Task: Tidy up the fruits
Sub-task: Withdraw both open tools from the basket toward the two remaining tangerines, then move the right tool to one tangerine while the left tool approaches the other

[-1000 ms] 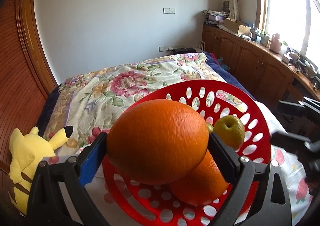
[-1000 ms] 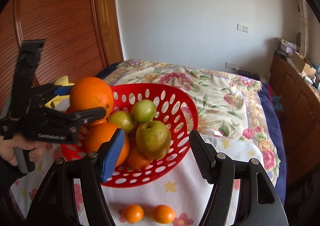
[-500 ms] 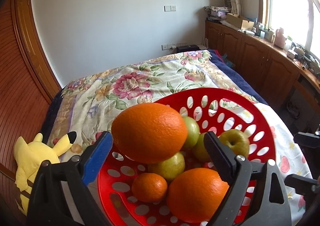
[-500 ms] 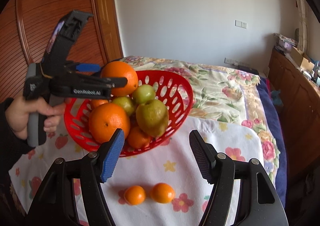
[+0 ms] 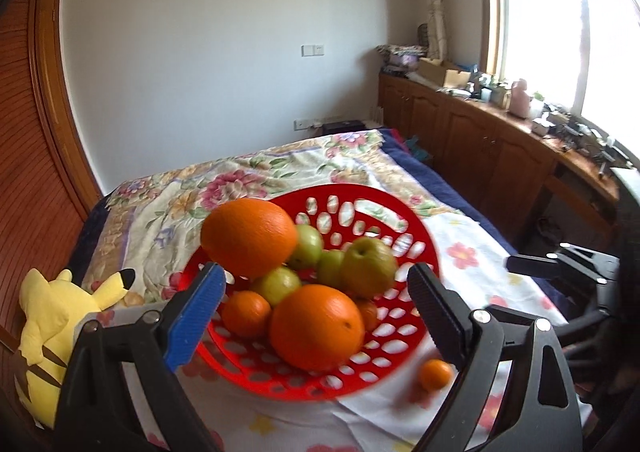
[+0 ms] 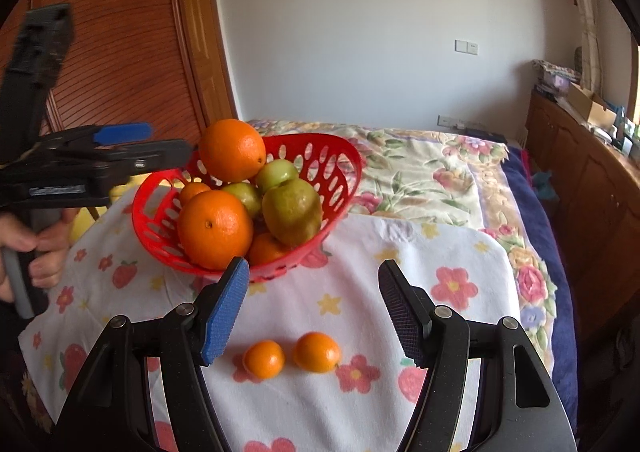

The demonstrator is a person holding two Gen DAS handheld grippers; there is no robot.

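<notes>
A red perforated basket (image 5: 404, 208) (image 6: 344, 160) stands on a white flowered cloth and holds oranges, green apples and a pear. A large orange (image 5: 249, 238) (image 6: 232, 150) rests on top of the pile at the basket's left rim. My left gripper (image 5: 316, 304) is open and empty, drawn back just in front of the basket; it also shows in the right wrist view (image 6: 132, 140) left of the basket. My right gripper (image 6: 314, 300) is open and empty above two small tangerines (image 6: 264, 359) (image 6: 317, 352) on the cloth. One tangerine (image 5: 436, 374) shows in the left wrist view.
A yellow plush toy (image 5: 52, 328) lies at the left edge of the bed. A flowered bedspread (image 6: 420, 172) stretches behind the cloth. Wooden cabinets (image 5: 500, 156) line the right wall under the window.
My left gripper opened and let go of the large orange onto the pile in the basket, then drew back. My right gripper pulled back and up from the basket.
</notes>
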